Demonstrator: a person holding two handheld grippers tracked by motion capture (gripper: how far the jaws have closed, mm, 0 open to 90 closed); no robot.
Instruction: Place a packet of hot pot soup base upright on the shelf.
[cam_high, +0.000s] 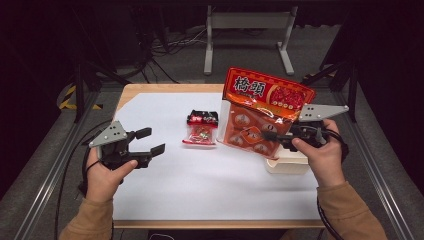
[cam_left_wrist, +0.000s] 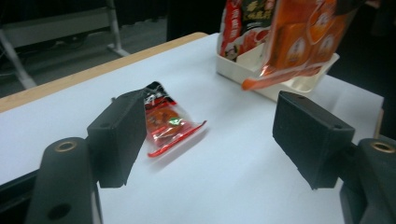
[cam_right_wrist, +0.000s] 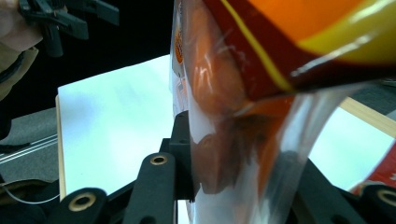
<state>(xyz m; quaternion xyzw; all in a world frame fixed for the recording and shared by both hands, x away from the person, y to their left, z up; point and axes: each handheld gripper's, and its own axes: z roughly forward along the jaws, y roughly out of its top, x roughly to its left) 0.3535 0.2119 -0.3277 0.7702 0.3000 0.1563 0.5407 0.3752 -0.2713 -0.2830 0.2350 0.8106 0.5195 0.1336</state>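
A large orange snack bag (cam_high: 262, 112) with several orange packets inside hangs upright above the table's right side, and my right gripper (cam_high: 281, 138) is shut on its lower right edge. In the right gripper view the jaws pinch the bag's (cam_right_wrist: 243, 70) clear plastic, with the right gripper (cam_right_wrist: 243, 186) at the bottom. A small red and black packet (cam_high: 202, 127) lies flat on the white table cover (cam_high: 200, 185). My left gripper (cam_high: 156, 140) hovers open at the left, with nothing between its jaws. In its own view the left gripper (cam_left_wrist: 212, 135) points toward the small packet (cam_left_wrist: 166, 121).
A white tray (cam_high: 287, 164) sits under the hanging bag at the table's right edge. It holds another red packet (cam_left_wrist: 243, 23) beside its rim (cam_left_wrist: 224, 70). A metal frame (cam_high: 247, 30) stands on the floor beyond the table's wooden far edge (cam_high: 165, 88).
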